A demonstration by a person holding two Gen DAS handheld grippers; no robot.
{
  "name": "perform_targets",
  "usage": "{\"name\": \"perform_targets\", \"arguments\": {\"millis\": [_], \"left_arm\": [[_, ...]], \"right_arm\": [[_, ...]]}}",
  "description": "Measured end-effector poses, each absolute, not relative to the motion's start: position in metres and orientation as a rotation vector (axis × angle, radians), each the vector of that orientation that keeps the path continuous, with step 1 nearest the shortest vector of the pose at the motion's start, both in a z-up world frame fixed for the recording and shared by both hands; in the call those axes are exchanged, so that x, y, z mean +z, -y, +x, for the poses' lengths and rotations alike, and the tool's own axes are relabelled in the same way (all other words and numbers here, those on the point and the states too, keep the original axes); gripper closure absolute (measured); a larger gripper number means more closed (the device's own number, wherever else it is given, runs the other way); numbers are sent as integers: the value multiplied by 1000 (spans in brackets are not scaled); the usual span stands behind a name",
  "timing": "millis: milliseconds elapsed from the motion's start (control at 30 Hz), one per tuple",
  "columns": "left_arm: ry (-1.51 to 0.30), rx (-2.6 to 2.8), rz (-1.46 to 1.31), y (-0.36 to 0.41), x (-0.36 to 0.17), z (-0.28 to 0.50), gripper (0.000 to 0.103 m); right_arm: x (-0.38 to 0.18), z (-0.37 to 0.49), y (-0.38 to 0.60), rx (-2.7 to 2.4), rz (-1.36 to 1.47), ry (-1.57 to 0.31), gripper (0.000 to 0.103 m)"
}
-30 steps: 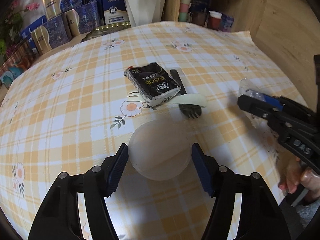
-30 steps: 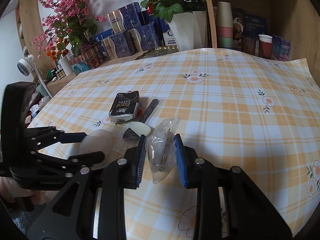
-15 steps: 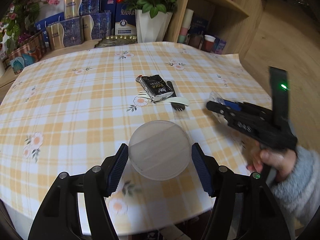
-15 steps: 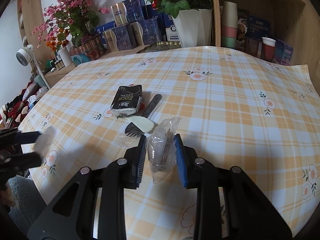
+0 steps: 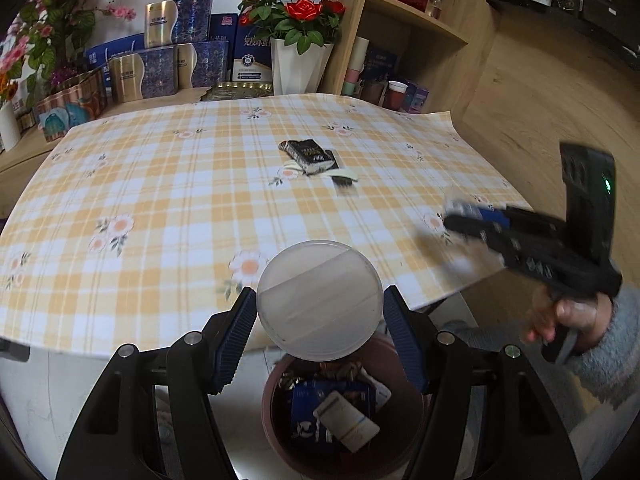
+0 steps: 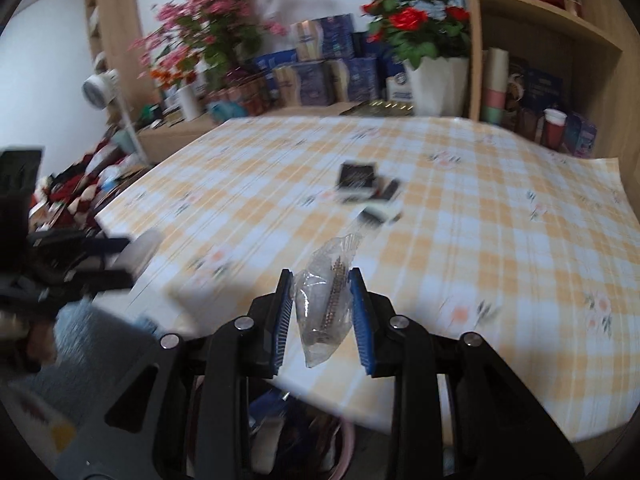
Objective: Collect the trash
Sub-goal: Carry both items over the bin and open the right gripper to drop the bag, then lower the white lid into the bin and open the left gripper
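The round plastic lid [image 5: 319, 300], clamped by the left gripper [image 5: 319, 334] above the trash bin [image 5: 276, 432] below the table [image 5: 160, 200] edge, could roll off the rim if dropped off-centre, and the right gripper's [image 6: 323, 320] pinched clear bag [image 6: 326, 300] might drift wide.

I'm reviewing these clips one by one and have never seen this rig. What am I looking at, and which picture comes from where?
No robot here: a person holds a hand-held gripper in each hand, each with a fisheye camera looking along its two fingers. The left hand-held gripper holds a round translucent lid above a trash bin beside the table. The right hand-held gripper grips a clear plastic wrapper near the table's edge. On the checked tablecloth remain a black packet and, beside it, a dark utensil in its wrapper. The right view is motion-blurred.
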State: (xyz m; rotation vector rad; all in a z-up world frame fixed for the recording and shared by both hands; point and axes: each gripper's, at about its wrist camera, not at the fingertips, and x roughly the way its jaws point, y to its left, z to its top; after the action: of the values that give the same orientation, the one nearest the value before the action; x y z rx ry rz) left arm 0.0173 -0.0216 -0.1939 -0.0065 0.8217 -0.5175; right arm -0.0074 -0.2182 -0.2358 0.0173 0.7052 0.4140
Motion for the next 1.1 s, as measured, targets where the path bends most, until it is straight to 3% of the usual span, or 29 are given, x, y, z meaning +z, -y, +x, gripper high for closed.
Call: {"name": "perform_targets", "arguments": {"millis": [267, 700, 767, 900, 967, 1100], "left_arm": [[-840, -508, -49, 2, -207, -11, 39], [-834, -479, -94, -14, -207, -21, 39], [-836, -481, -90, -13, -207, -21, 39], [-832, -489, -79, -11, -207, -22, 39], [-833, -502, -83, -10, -208, -22, 39], [-823, -517, -69, -8, -210, -25, 39]], "right_arm": [[-291, -58, 173, 480, -58, -878, 72], [-361, -40, 158, 405, -57, -1141, 70], [-365, -41, 159, 387, -56, -1152, 65], [-354, -43, 166, 367, -33, -1106, 41], [-347, -43, 170, 356, -21, -1084, 39], [-335, -46, 175, 341, -3, -1039, 21]]}}
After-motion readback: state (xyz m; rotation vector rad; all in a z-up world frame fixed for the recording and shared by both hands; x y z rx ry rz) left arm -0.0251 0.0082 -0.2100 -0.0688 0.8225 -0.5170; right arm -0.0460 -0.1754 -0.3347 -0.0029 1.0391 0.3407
